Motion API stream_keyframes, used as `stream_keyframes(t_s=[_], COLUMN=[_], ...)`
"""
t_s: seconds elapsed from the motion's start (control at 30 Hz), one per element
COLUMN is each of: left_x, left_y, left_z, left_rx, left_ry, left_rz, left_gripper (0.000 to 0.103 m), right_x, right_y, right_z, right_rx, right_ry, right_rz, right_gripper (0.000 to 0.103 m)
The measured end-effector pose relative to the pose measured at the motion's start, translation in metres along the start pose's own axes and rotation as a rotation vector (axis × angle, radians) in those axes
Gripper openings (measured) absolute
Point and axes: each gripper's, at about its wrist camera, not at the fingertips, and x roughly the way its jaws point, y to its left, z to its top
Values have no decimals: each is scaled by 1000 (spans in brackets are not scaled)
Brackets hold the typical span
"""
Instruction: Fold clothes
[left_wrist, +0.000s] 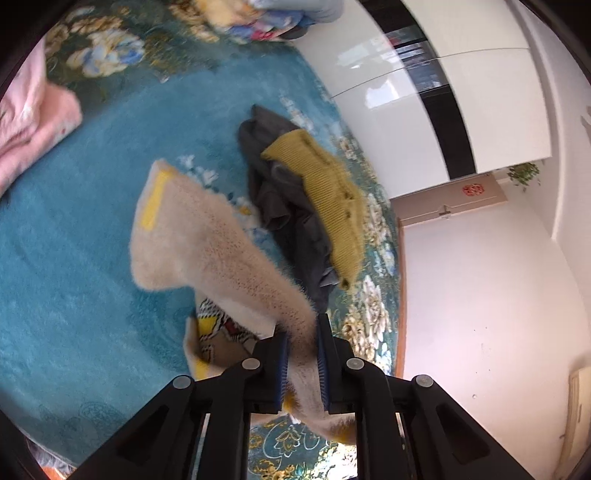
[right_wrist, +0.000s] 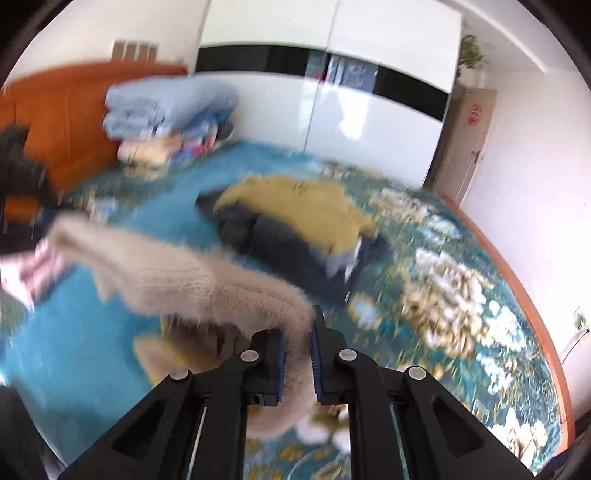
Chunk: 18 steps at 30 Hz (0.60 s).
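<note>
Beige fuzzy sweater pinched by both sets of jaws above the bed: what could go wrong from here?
1. The left gripper and right gripper each clamp only a narrow bunched strip of the beige fuzzy sweater, so the fluffy knit may slip out.
2. The sweater hangs twisted, with a patterned part dangling beneath, so a fold could come out crooked.
3. The mustard knit on the dark grey garment lies close by and could be dragged along.

Left wrist view: close above the bed (left_wrist: 74, 258), angled down along its fingers toward the white wardrobe (left_wrist: 424, 129). Right wrist view: likewise low, facing headboard (right_wrist: 66, 122) and wardrobe. Both share the yellow-and-grey clothes pile (left_wrist: 317, 206) mid-bed.
</note>
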Motion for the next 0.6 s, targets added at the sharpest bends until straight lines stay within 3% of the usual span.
stream_keyframes(t_s=[0.13,0.3,0.6], left_x=[-40,-94,-198], left_y=[-35,-67,-97], left_z=[-1,-19,-74], left_rx=[100,211,298], left_ry=[-84,-182,-235], left_rz=[-52,-114,-244], left_gripper=[15,15,14], right_x=[-32,-84,-187], right_y=[-1,-6,-22], right_z=[35,51,53], right_rx=[-26,-24,-59], right_ry=[-114,-240,-372], right_rz=[-25,-18,87], right_gripper=[11,11,11])
